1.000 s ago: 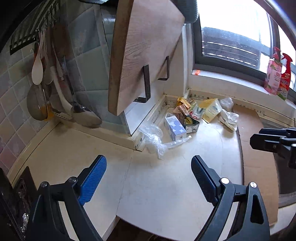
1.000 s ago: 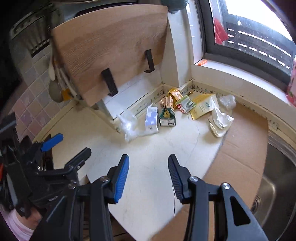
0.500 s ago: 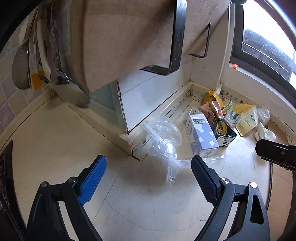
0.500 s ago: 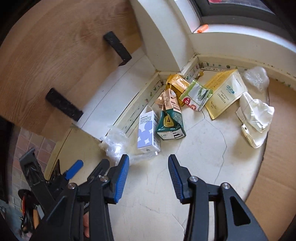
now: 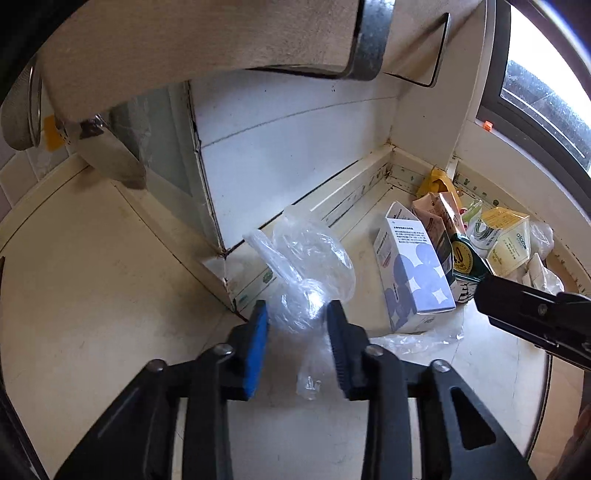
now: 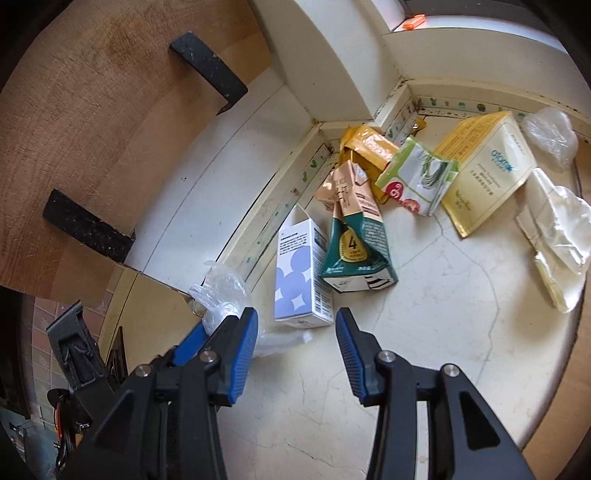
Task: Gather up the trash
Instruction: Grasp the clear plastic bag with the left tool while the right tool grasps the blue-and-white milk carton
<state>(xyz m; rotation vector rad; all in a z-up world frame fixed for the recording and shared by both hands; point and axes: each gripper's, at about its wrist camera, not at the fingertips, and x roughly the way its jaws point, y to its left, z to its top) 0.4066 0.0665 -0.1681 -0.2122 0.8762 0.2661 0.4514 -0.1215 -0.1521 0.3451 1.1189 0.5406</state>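
Observation:
A crumpled clear plastic bag (image 5: 306,266) lies on the pale counter (image 5: 92,295) by the wall corner. My left gripper (image 5: 296,306) is closing on it, and the bag's bunched lower part fills the gap between both pads. To the right stands a white box with blue circles (image 6: 299,273). My right gripper (image 6: 295,314) hangs open just in front of it, holding nothing. Behind the box lie a green-and-tan carton (image 6: 354,251), an orange wrapper (image 6: 365,144), a green-white packet (image 6: 417,177), a yellow pouch (image 6: 484,166) and crumpled white paper (image 6: 557,229).
A wooden board (image 6: 92,110) on black brackets leans out overhead at the left. White wall panels and a raised ledge (image 5: 332,192) close the corner behind the trash. A window sill (image 6: 461,29) runs along the back. Brown cardboard (image 6: 581,350) borders the counter at the right.
Both grippers have come forward and down towards the trash in the corner. The left jaws, wide apart before, have narrowed around the clear plastic bag. The right jaws kept their gap.

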